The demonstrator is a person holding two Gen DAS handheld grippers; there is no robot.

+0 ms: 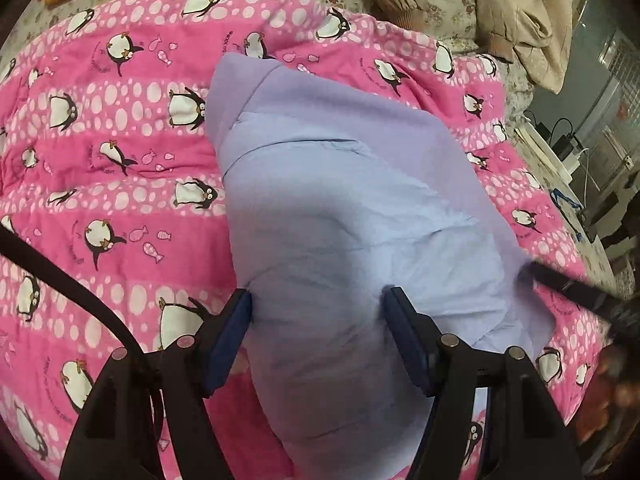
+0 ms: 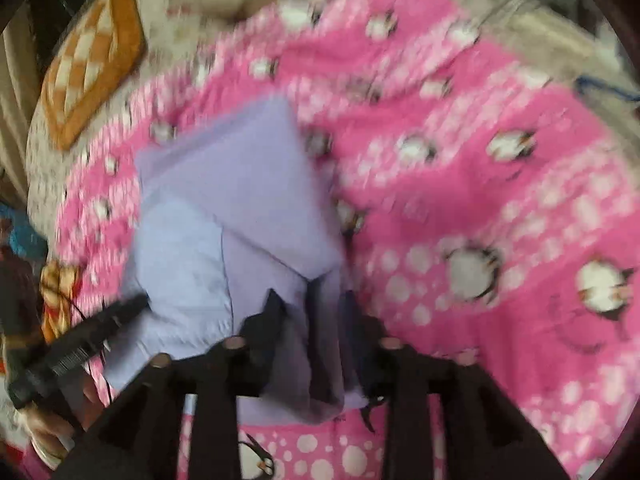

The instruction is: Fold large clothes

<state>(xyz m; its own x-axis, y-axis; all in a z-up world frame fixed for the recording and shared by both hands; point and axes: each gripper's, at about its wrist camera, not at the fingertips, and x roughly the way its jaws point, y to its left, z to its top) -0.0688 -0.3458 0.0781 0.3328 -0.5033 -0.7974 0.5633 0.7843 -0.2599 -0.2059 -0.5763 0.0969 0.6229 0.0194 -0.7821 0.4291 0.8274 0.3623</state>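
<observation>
The left gripper stands released, jaws wide astride the lavender garment on the pink penguin quilt. The right gripper grasps a fold of the garment.

Through our blurred right wrist view, our right gripper pinches a raised fold of the lavender cotton garment over the pink penguin-print quilt.

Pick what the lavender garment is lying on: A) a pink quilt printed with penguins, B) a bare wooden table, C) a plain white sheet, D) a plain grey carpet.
A: the lavender garment lies on the pink penguin quilt, which shows on both sides of it.
</observation>
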